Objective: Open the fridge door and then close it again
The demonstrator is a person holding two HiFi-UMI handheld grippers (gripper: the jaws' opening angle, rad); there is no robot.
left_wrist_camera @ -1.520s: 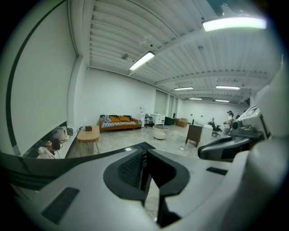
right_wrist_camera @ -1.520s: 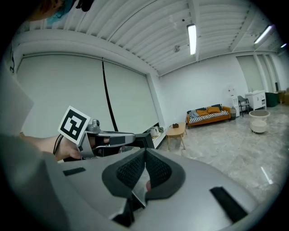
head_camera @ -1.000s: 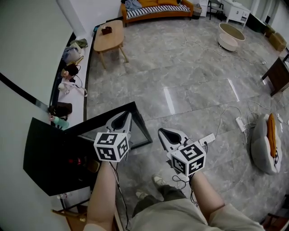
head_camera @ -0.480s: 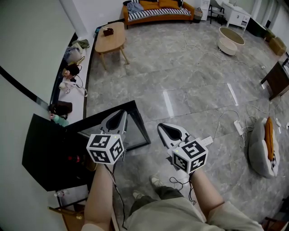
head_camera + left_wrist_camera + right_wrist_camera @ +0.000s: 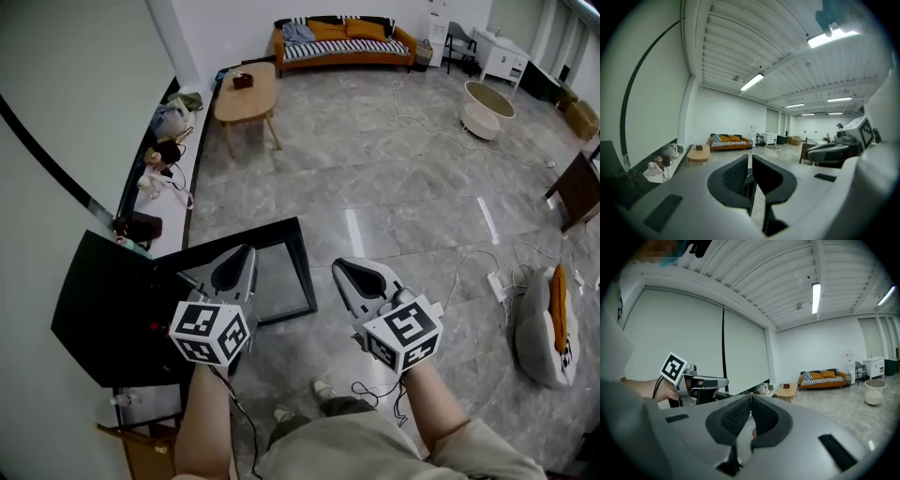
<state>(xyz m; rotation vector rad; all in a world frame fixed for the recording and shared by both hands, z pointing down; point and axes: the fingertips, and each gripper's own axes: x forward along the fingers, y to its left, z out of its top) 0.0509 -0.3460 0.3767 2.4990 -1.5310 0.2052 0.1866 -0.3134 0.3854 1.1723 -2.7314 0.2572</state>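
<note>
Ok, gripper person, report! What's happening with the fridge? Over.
Left gripper and right gripper shut, empty. Low black fridge untouched, its glass door looks swung open. Nothing seen blocking it.

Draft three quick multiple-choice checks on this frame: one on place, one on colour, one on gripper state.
1. In the head view, the wooden coffee table stands:
A. behind the sofa
B. left of the sofa and nearer the person
C. at the picture's right edge

2. The sofa at the far wall is:
A. orange
B. grey
C. green

3. The right gripper is:
A. wide open
B. clamped on a door handle
C. shut, with nothing held

Answers:
1. B, since the table sits towards the left wall, below and to the left of the sofa in the head view.
2. A, since its frame and back cushions are orange, with a striped seat.
3. C, since in the right gripper view the jaw tips meet and nothing is between them.
</note>
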